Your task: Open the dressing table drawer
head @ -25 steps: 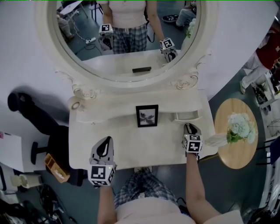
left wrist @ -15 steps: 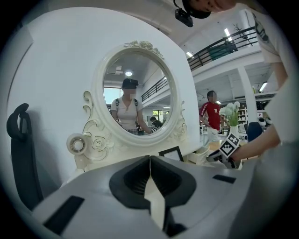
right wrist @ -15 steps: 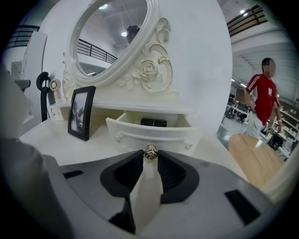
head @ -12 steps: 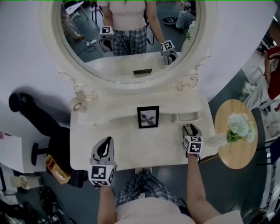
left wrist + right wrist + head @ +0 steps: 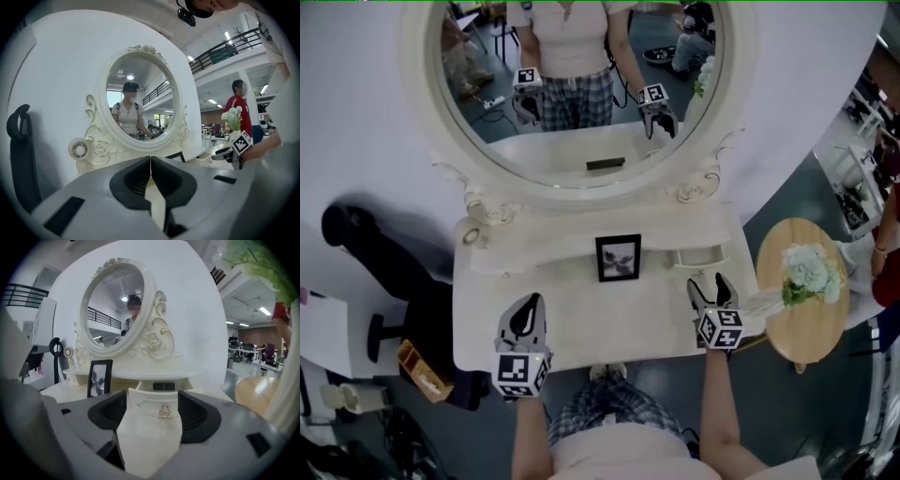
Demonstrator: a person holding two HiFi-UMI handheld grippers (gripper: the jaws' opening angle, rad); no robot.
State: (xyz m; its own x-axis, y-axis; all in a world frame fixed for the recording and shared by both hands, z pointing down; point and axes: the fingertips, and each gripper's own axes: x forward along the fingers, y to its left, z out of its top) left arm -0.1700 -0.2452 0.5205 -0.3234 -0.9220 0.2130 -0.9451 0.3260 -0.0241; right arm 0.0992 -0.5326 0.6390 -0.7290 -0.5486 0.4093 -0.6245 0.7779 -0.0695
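The white dressing table (image 5: 581, 323) carries a small drawer (image 5: 698, 255) at its right, standing pulled out from under the raised shelf. My right gripper (image 5: 710, 283) hovers just in front of it with its jaws opening. In the right gripper view the drawer front (image 5: 147, 432) and its ornate knob (image 5: 164, 411) sit between the spread jaws of the right gripper (image 5: 152, 401), and the pads are clear of the knob. My left gripper (image 5: 530, 305) rests over the table's front left, shut on nothing; the left gripper (image 5: 150, 164) shows its jaws meeting.
A framed picture (image 5: 618, 258) stands mid-table below the oval mirror (image 5: 581, 84). A round wooden side table (image 5: 802, 309) with white flowers (image 5: 809, 272) is close on the right. A black chair (image 5: 375, 253) and an orange box (image 5: 417, 366) sit at the left.
My right gripper's jaws have spread apart, letting go of the drawer knob, and it has lifted and drawn back toward the table's front edge. The left gripper has stayed put.
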